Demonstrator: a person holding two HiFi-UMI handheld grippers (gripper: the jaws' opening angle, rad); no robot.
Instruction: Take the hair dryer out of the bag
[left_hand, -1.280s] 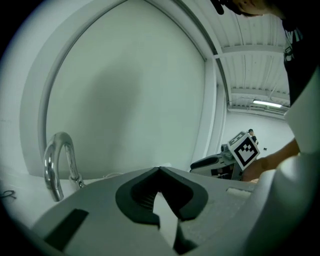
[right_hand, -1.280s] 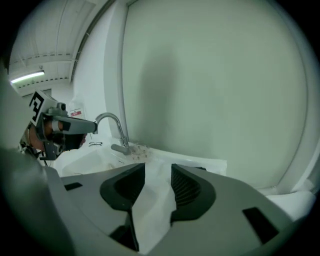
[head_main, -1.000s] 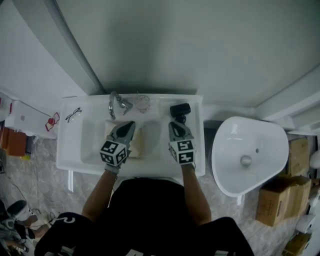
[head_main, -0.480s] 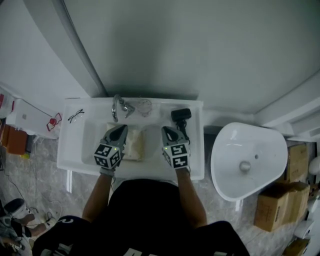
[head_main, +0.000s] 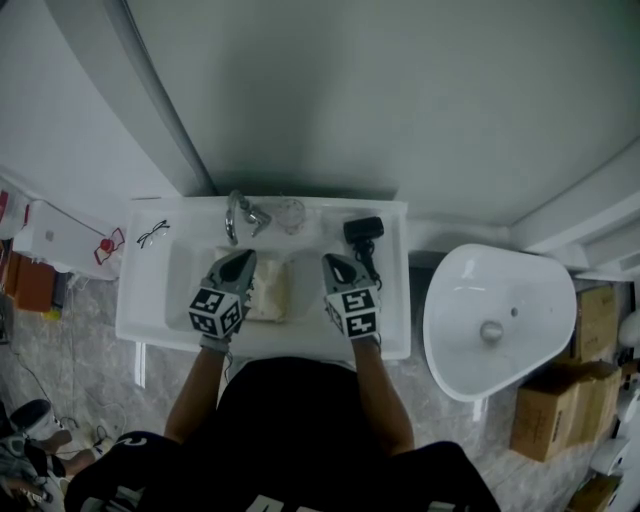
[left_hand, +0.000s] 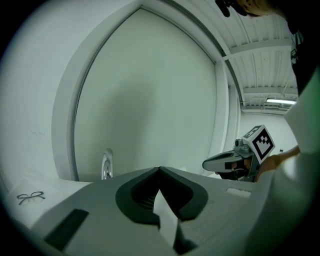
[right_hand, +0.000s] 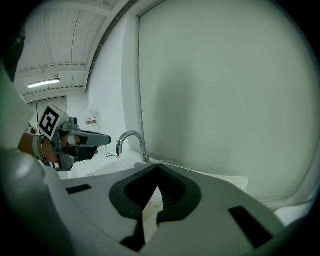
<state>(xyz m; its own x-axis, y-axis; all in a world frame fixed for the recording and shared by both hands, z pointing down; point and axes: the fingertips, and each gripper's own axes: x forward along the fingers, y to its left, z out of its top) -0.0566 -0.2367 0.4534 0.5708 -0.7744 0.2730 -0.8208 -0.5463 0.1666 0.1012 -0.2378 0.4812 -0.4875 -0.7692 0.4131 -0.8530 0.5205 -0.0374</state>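
The black hair dryer (head_main: 362, 230) lies on the white sink's back right rim, its cord trailing toward the basin. A beige bag (head_main: 270, 290) rests inside the sink (head_main: 140, 310). My left gripper (head_main: 240, 262) hovers over the bag's left edge, jaws shut and nothing in them; in its own view the tips (left_hand: 160, 169) meet. My right gripper (head_main: 333, 264) is to the right of the bag and in front of the dryer, apart from both, shut and empty (right_hand: 158, 166). Each gripper sees the other: the right gripper (left_hand: 225, 162), the left gripper (right_hand: 92, 139).
A chrome faucet (head_main: 238, 213) and a clear glass (head_main: 290, 212) stand at the sink's back. Spectacles (head_main: 152, 233) lie on the left rim. A white bowl-shaped fixture (head_main: 495, 320) is at the right, with cardboard boxes (head_main: 560, 400) beyond it. A pale wall rises behind.
Both grippers drew back a little toward the person, away from the bag and the hair dryer, then stayed still. The dryer and bag have not moved.
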